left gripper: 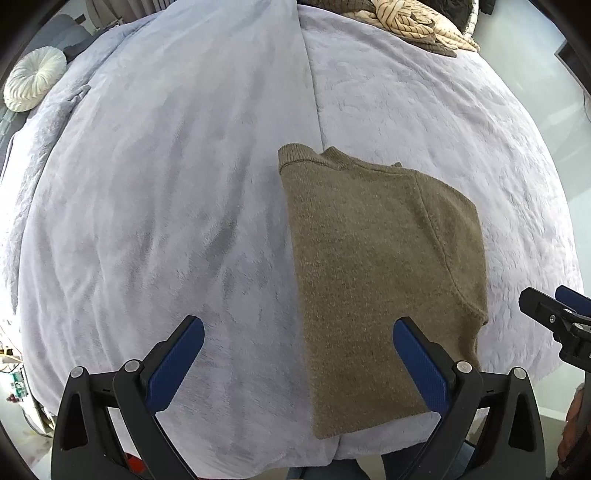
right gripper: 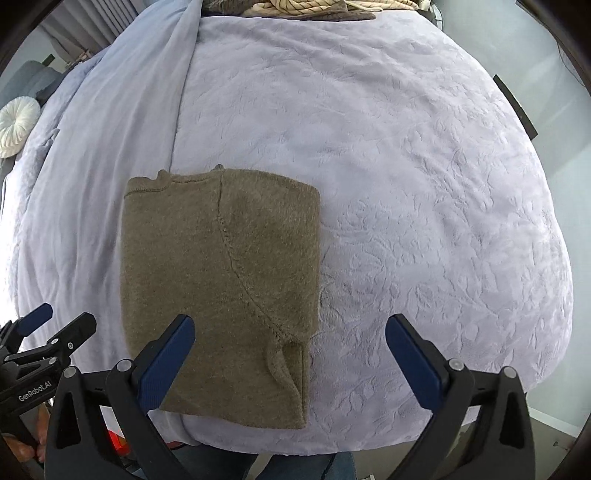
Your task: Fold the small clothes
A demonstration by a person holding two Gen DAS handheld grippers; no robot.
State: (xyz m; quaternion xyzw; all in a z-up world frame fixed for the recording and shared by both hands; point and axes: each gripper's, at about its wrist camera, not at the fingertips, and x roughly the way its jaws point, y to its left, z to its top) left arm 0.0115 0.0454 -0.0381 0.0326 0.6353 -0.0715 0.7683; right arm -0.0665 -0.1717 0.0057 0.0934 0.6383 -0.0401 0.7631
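Both grippers hang wide open, holding nothing: the left gripper [left gripper: 298, 354] over the folded sweater's [left gripper: 380, 266] left edge, the right gripper [right gripper: 290, 350] over its right edge. The sweater lies flat near the bed's [right gripper: 406, 184] near edge; a clothes pile [left gripper: 417, 22] sits far back.

We list two hand-held tools of one make. The left tool [left gripper: 299, 354] has a black frame of triangular cut-out arms, two fingers faced with ribbed dark blue pads [left gripper: 177, 365], and round silver pivot pins at each joint. The right tool [right gripper: 290, 354] is built the same: black linkage, blue textured pads [right gripper: 166, 363], silver pins on the knuckles. In the right wrist view we note white lettering "GenRobot.AI" on the side of the left tool's black body, with small screws in its linkage. Below the frames we record blue denim trousers [right gripper: 225, 463] on the person.
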